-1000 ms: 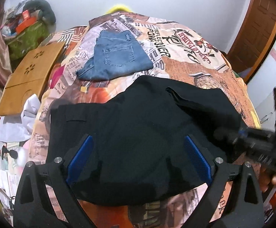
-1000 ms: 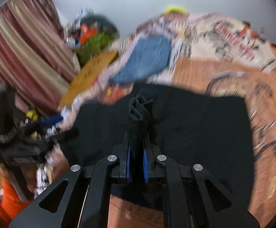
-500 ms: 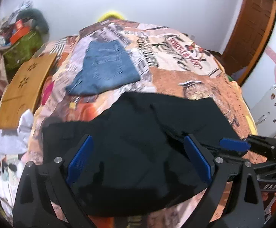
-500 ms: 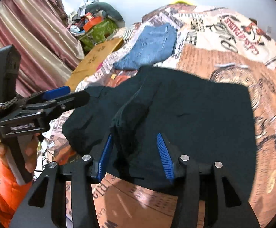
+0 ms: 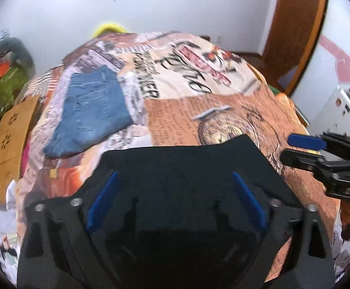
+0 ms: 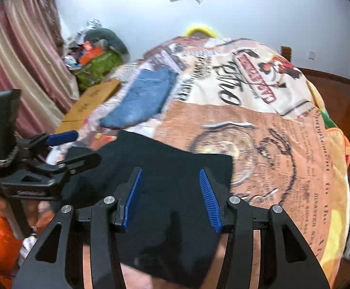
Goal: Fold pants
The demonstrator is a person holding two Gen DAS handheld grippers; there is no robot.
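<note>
A pair of black fabric pants [image 5: 187, 168], folded into a compact dark block, lies at the near edge of a bed covered with a tan-and-cream newspaper-print blanket [image 5: 199, 113]. Both handheld grippers hover over it with nothing between their fingers. The left gripper [image 5: 175, 197] stands with its blue-padded fingers spread wide, the black cloth directly beneath and ahead of it. The right gripper [image 6: 171, 196] is likewise spread, its ribbed blue pads [image 6: 209, 200] apart above the pants' right portion, just inside the cloth's right-hand edge.

In the right wrist view the block runs broadly left to right across the bed, its far edge [image 6: 175, 148] facing the blanket's open middle; that reading is a judgement, since blur and the fisheye lens bend the outline. If a further fold is due, it would probably turn on this lie: the long side spans between the two tools, each gripper near its own end, neither clearly closer.

A folded pair of blue denim jeans [image 5: 90, 110] rests farther up the bed, well apart from the black pants. A flat tan cardboard panel with flower-shaped cut-outs [image 5: 8, 144] lies beside the bed's left edge.
</note>
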